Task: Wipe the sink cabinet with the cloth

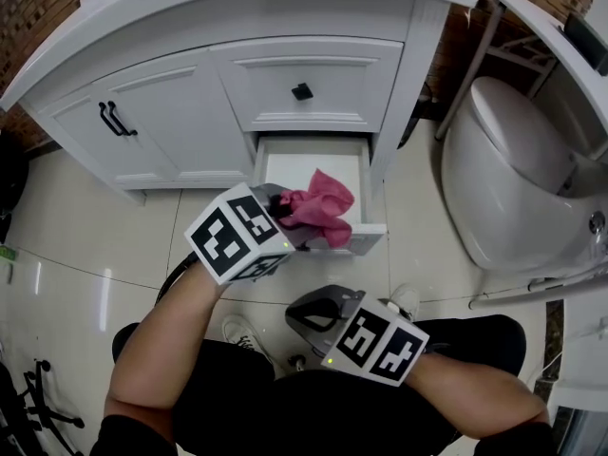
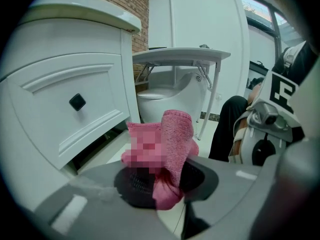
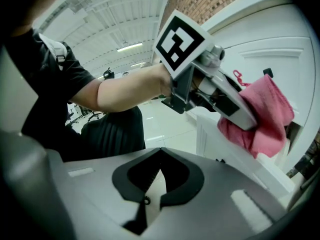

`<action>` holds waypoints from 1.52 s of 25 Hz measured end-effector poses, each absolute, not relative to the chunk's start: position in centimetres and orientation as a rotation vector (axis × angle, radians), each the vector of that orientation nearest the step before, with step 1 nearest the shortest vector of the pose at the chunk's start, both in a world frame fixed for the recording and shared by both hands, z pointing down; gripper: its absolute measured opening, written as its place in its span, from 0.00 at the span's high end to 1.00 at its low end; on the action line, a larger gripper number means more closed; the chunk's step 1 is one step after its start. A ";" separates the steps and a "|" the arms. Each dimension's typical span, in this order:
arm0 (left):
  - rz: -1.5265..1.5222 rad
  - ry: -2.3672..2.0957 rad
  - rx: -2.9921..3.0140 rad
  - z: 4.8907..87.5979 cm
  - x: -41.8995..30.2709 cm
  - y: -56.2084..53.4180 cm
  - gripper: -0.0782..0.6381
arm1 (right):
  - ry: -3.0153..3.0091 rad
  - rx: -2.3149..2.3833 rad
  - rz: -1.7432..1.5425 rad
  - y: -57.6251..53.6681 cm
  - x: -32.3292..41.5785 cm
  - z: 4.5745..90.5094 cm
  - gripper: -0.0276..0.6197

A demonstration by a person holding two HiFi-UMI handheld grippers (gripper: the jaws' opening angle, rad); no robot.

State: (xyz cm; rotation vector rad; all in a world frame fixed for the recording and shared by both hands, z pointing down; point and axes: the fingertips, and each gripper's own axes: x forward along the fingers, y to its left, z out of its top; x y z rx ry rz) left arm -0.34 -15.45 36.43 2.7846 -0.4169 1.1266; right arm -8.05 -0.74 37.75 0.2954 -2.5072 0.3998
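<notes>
A pink cloth [image 1: 320, 207] is pinched in my left gripper [image 1: 302, 224], just above the open bottom drawer [image 1: 309, 167] of the white sink cabinet [image 1: 171, 112]. In the left gripper view the cloth [image 2: 176, 134] bunches up between the shut jaws of this gripper [image 2: 160, 184], beside the upper drawer with a black knob [image 2: 77, 102]. My right gripper [image 1: 313, 314] hangs lower, close to the person's lap, with its jaws shut and nothing in them. The right gripper view looks past the shut gripper [image 3: 160, 154] at the left gripper and the cloth [image 3: 265, 111].
A white toilet [image 1: 518, 174] stands to the right of the cabinet, with a white folding table [image 2: 182, 55] over it. Two cabinet doors with black handles [image 1: 116, 120] lie to the left. The person's shoes [image 1: 244, 332] rest on the pale tiled floor [image 1: 76, 245].
</notes>
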 end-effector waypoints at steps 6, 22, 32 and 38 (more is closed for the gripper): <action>1.122 -0.565 2.729 36.7 -5.6 -15.8 0.76 | -2.501 0.289 0.389 -0.2 -8.5 38.0 0.95; 0.968 -0.962 2.585 36.2 -16.3 -17.0 0.76 | -2.483 0.327 0.388 1.1 -7.3 38.8 0.95; 0.781 -0.948 2.666 36.7 -9.6 -12.7 0.76 | -2.462 0.460 0.399 4.6 -2.7 40.8 0.95; 0.790 -0.774 2.781 38.0 -0.6 -9.4 0.76 | -2.476 0.488 0.376 5.2 -1.6 40.3 0.95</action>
